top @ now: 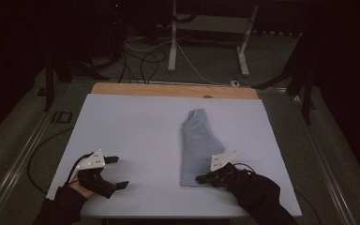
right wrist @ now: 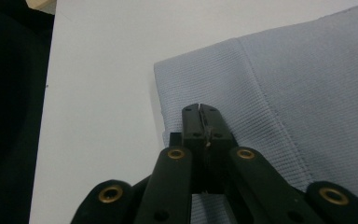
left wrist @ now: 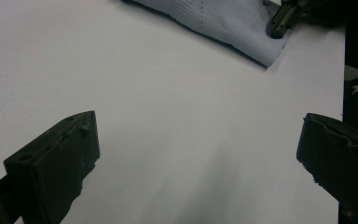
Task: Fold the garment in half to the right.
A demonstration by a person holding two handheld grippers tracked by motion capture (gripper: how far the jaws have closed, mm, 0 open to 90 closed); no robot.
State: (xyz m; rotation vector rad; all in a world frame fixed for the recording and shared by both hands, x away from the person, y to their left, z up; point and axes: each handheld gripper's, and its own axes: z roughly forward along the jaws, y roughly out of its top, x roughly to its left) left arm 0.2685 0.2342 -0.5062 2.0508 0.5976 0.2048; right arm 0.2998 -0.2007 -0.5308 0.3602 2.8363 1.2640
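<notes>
A folded pale blue knitted garment [top: 198,147] lies flat on the white sheet-covered tabletop [top: 136,131], right of the middle. Its long axis runs from the near edge toward the far edge. The narrow end points at the far edge and the wider, ribbed hem end lies close to the near edge. The far part leans slightly toward the right edge.

The right gripper [top: 205,178], black with a grey three-cornered plate on top, sits at the near right corner of the garment. In the right gripper view its jaws are pressed together on the ribbed hem [right wrist: 214,93] of the cloth, just beside the hem's corner. White tabletop [right wrist: 102,93] shows to one side of that corner. A dark sleeve [top: 258,194] comes in from the near edge behind this gripper.

The left gripper [top: 116,172], likewise black with a grey plate, is held near the near left corner of the tabletop, well apart from the garment. Its jaws are spread wide with bare white surface [left wrist: 168,116] between them. The left gripper view also catches the garment's hem corner [left wrist: 242,32] and the tip of the right gripper [left wrist: 279,21] touching it farther off.

A strip of light wood [top: 168,90] shows along the far edge of the tabletop beyond the white sheet.
</notes>
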